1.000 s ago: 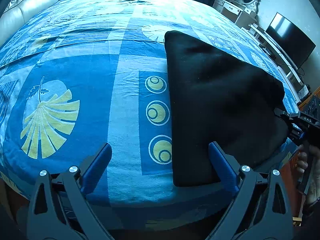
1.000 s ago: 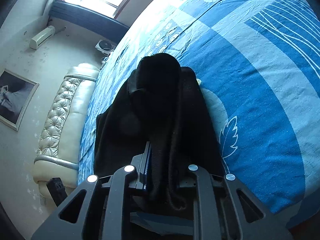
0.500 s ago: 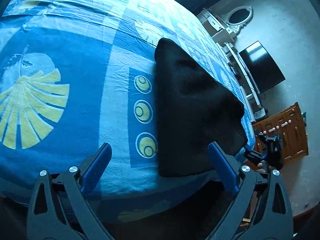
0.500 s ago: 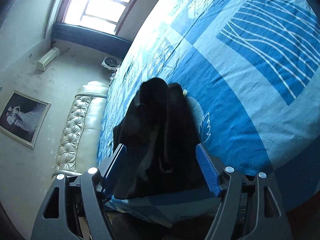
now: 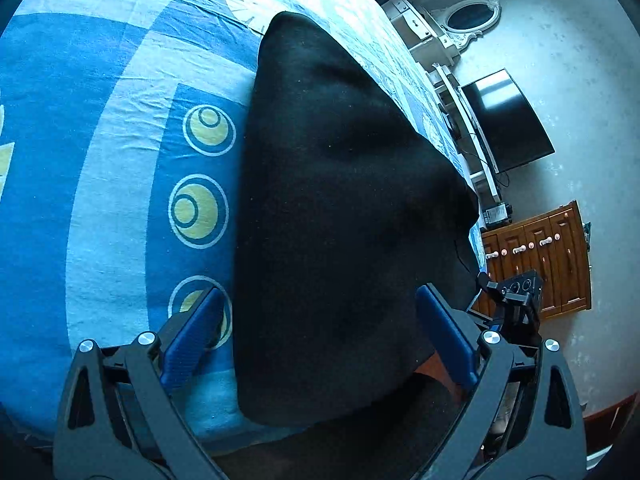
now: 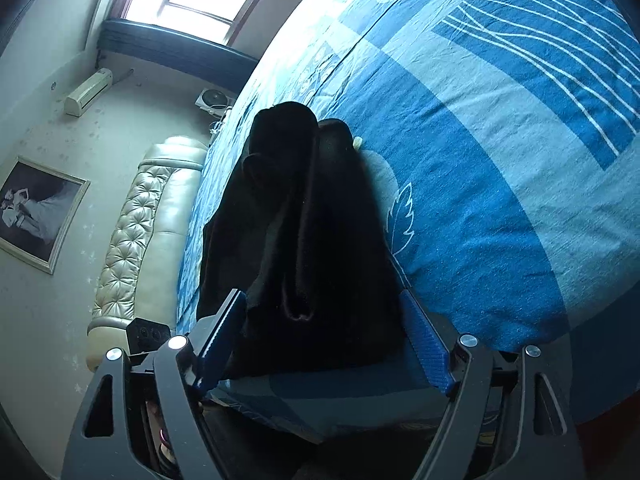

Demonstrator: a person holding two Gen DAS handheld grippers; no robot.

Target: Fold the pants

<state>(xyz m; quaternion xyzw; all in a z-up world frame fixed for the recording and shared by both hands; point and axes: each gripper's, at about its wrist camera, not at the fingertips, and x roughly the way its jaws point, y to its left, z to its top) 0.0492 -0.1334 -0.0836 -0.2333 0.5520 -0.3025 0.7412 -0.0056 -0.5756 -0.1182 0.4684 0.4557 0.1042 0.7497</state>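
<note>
The black pants [image 5: 340, 208] lie folded on the blue patterned bed [image 5: 100, 168], their near end at the bed's front edge. My left gripper [image 5: 320, 332] is open, its blue pads on either side of the pants' near end, holding nothing. In the right wrist view the pants [image 6: 304, 232] show thick layered folds. My right gripper [image 6: 324, 336] is open around their near end, empty. The right gripper also shows in the left wrist view [image 5: 512, 300], past the bed's right corner.
A tufted cream headboard [image 6: 136, 232] and a framed picture [image 6: 36, 212] are to the left in the right wrist view. A television [image 5: 508, 120], a white dresser with mirror [image 5: 440, 28] and a wooden cabinet [image 5: 540, 264] stand beyond the bed.
My right gripper let go of the pants and opened, then drew back slightly. My left gripper moved right and closer, so the pants' near end now lies between its open fingers.
</note>
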